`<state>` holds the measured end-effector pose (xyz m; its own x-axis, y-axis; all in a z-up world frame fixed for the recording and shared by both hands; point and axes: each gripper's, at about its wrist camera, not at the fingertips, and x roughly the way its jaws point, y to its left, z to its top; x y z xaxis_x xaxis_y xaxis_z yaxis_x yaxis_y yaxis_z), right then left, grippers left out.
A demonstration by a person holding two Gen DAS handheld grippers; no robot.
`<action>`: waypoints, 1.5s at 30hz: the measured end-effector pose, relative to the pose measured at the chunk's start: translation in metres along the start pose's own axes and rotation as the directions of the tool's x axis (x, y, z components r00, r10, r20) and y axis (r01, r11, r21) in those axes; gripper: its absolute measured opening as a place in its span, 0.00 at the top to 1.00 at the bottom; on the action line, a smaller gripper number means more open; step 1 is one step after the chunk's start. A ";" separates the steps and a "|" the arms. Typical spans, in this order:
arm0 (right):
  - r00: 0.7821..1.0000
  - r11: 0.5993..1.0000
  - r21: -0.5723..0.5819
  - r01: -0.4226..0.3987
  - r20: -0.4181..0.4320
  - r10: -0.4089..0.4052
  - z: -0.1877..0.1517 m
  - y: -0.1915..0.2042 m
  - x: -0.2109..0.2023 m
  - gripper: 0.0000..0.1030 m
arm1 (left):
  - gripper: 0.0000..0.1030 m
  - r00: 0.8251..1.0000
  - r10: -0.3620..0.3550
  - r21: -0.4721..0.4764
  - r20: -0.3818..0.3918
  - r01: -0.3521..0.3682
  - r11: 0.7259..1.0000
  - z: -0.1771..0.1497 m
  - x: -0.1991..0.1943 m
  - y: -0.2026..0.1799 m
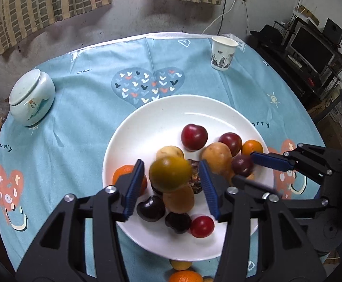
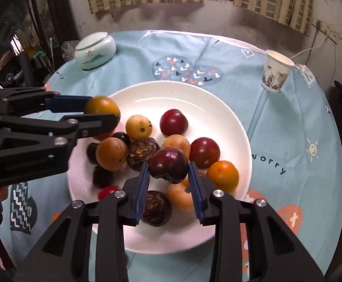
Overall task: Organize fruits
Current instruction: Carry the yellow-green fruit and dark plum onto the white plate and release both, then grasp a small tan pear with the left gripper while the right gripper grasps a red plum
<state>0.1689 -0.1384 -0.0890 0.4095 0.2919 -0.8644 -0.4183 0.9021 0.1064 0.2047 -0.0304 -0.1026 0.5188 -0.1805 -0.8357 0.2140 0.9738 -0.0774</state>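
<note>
On the blue-clothed table (image 1: 88, 108), both tools hover over the white plate (image 1: 152, 122), left gripper (image 1: 171, 183) and right gripper (image 2: 168, 185) jaws parted around falling fruit, so release should finish low, toward 12 o'clock.

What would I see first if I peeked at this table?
A big white plate in the middle of the blue tablecloth, heaped with red, orange and dark fruits. Above it, the left gripper has a greenish-orange fruit between its open jaws, and the right gripper has a dark red plum between its own.
</note>
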 end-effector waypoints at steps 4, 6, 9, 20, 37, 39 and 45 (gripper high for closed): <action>0.999 0.996 0.073 -0.051 0.013 0.050 0.002 -0.011 -0.002 0.34 | 0.41 1.000 0.009 0.007 0.023 -0.009 1.000 0.002 -0.009 0.001; 0.998 0.996 0.084 -0.042 0.042 0.038 0.002 -0.014 -0.010 0.34 | 0.41 0.999 0.007 -0.002 0.037 -0.007 1.000 0.002 -0.017 0.002; 0.996 0.995 0.084 -0.052 0.074 0.046 -0.008 -0.016 -0.030 0.34 | 0.42 0.998 0.003 0.009 0.064 -0.004 1.000 -0.007 -0.038 0.005; 0.993 0.996 -0.011 -0.090 -0.074 0.089 -0.112 0.036 -0.044 0.50 | 0.41 0.999 -0.045 -0.029 0.018 0.045 0.999 -0.116 -0.099 0.010; 0.980 0.987 -0.072 -0.145 -0.145 0.134 -0.112 0.058 -0.011 0.71 | 0.42 0.983 -0.071 -0.164 -0.170 0.043 0.985 -0.198 -0.061 -0.033; 0.981 0.987 -0.071 -0.147 -0.134 0.137 -0.114 0.054 -0.020 0.71 | 0.42 0.983 -0.061 -0.198 -0.173 0.026 0.980 -0.194 -0.051 -0.035; 0.981 0.988 -0.053 -0.142 -0.137 0.134 -0.127 0.041 -0.028 0.71 | 0.61 0.983 -0.015 -0.291 -0.181 -0.039 0.956 -0.187 -0.025 -0.037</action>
<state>0.0375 -0.1495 -0.1226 0.2347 0.3638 -0.9014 -0.5150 0.8330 0.2022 0.0285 -0.0355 -0.1805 0.3568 -0.1666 -0.9192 -0.0564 0.9783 -0.1992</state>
